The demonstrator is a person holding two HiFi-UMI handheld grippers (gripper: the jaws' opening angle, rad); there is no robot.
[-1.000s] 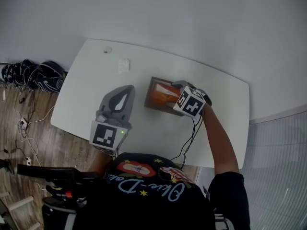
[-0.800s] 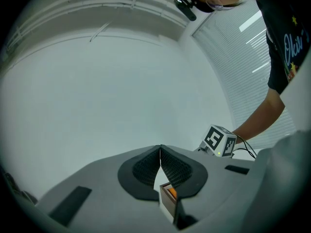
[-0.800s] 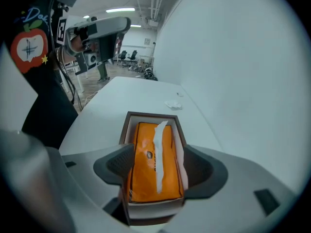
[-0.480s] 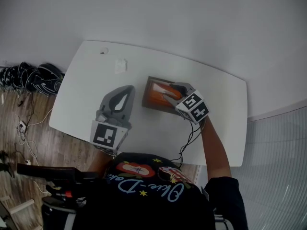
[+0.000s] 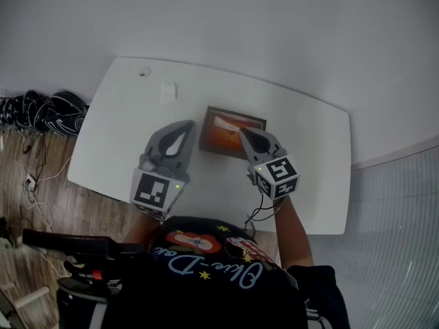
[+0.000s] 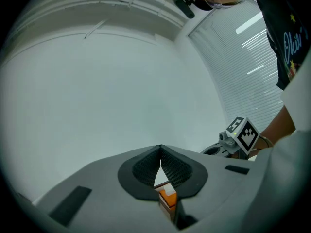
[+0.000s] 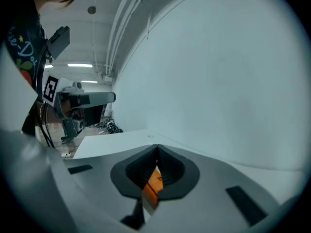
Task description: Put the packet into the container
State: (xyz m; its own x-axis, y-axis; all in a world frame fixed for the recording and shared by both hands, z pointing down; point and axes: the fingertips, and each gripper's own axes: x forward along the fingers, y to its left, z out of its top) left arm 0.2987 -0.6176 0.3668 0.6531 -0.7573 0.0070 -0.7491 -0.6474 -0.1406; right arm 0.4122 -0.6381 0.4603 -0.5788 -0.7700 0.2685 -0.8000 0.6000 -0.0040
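One orange packet (image 5: 225, 130) lies inside the single dark-rimmed container (image 5: 233, 113) on the white table (image 5: 116, 129). Two tools flank it. The right tool (image 5: 243, 131) has its jaws just closed together on nothing. The left tool (image 5: 186, 125) is likewise closed and empty.

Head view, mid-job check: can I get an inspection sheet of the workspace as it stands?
Surface: white table with rounded corners.
Job's things: orange packet lies inside the dark container on the table.
Clutter: small white item and a small round mark near the far edge.
Grippers: left gripper tongs together, empty; right gripper tongs just closed, nothing between them, by the container's near edge.
Cables: black cable hangs from the right gripper; black coils on the floor.
Surroundings: plain wall, wooden floor, blinds at right.
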